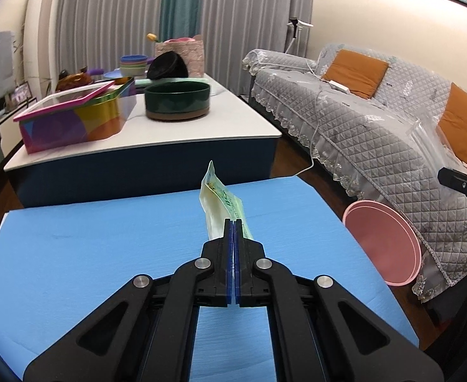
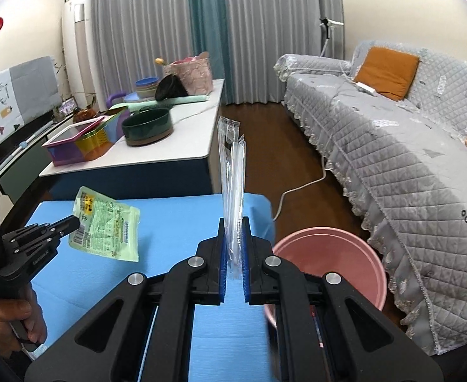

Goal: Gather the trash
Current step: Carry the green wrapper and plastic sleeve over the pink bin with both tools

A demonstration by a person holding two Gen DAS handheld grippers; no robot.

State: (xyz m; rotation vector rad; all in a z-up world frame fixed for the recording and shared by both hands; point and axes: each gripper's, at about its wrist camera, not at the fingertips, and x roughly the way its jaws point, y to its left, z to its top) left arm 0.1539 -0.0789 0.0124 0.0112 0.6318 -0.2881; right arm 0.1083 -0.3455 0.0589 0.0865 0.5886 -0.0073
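Observation:
My left gripper [image 1: 233, 222] is shut on a green and white snack wrapper [image 1: 220, 203], held edge-on above the blue mat [image 1: 90, 254]. In the right wrist view the same wrapper [image 2: 106, 229] hangs flat from the left gripper [image 2: 74, 221] at the left. My right gripper [image 2: 233, 222] is shut on a clear plastic wrapper [image 2: 232, 172] that stands upright between its pads. A pink bin [image 2: 338, 261] stands on the floor right of the mat, just right of the right gripper; it also shows in the left wrist view [image 1: 383, 242].
A white table [image 1: 182, 133] behind the mat holds a colourful tin [image 1: 74, 117], a dark green bowl [image 1: 177, 100] and stacked bowls. A grey quilted sofa [image 1: 376, 127] with orange cushions lies to the right. A white cable [image 2: 297, 187] runs across the wooden floor.

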